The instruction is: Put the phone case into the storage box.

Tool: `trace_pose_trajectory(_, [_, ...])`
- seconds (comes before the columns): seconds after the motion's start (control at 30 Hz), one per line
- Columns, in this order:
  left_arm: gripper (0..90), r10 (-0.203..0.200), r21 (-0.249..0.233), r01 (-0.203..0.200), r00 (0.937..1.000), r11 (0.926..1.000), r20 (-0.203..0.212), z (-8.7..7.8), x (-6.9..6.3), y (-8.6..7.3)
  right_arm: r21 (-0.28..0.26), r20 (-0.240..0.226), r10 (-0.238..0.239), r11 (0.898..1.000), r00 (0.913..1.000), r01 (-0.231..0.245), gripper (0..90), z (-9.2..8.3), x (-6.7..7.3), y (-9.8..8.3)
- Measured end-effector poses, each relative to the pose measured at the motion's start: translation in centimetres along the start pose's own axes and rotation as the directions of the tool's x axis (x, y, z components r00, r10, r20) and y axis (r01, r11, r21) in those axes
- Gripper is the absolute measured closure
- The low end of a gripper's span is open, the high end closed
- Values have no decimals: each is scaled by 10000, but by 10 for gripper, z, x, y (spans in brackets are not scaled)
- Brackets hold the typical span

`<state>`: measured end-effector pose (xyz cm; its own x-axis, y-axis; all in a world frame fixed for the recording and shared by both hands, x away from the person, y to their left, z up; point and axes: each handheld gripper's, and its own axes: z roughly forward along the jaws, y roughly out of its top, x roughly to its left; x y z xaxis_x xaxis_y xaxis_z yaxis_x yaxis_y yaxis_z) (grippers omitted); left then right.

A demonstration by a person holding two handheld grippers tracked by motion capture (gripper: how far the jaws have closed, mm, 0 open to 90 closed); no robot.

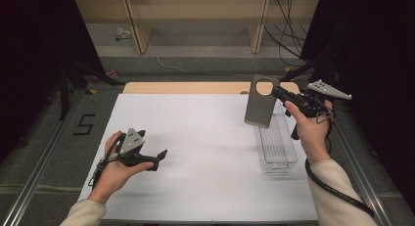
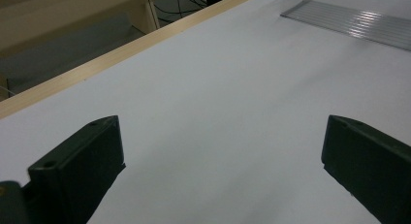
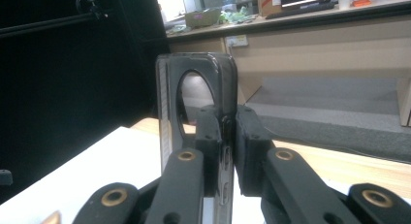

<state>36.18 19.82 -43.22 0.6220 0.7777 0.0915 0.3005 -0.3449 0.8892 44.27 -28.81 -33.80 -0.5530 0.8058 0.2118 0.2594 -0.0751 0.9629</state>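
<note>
Plate (image 1: 260, 102), grey and flat with a round hole near its top, hangs upright in my right gripper (image 1: 283, 94), long axis vertical, jaws clamped on its upper edge beside the hole. It sits at about two o'clock on the white surface (image 1: 205, 152), directly above the far end of a clear tray (image 1: 277, 143), apparently not touching it. I judge the next move turns on that vertical gap. My left gripper (image 1: 159, 157) rests at eight o'clock, jaws wide apart and empty, well away from the plate.
</note>
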Motion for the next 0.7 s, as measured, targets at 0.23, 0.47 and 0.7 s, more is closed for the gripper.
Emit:
trace_pose_trajectory(0.23, [11,-17,-6,17,10000,10000,2,0,0,0,-14,38,2,10000,10000,-2,824,-1,-1,1])
trace_pose_trajectory(0.47, [11,-20,-7,20,10000,10000,8,0,0,0,-44,102,-31,10000,9999,32,824,-2,-3,2])
trace_pose_trajectory(0.7, [11,-25,-9,25,10000,10000,2,0,0,0,-91,159,-20,10000,9999,21,824,-4,-4,3])
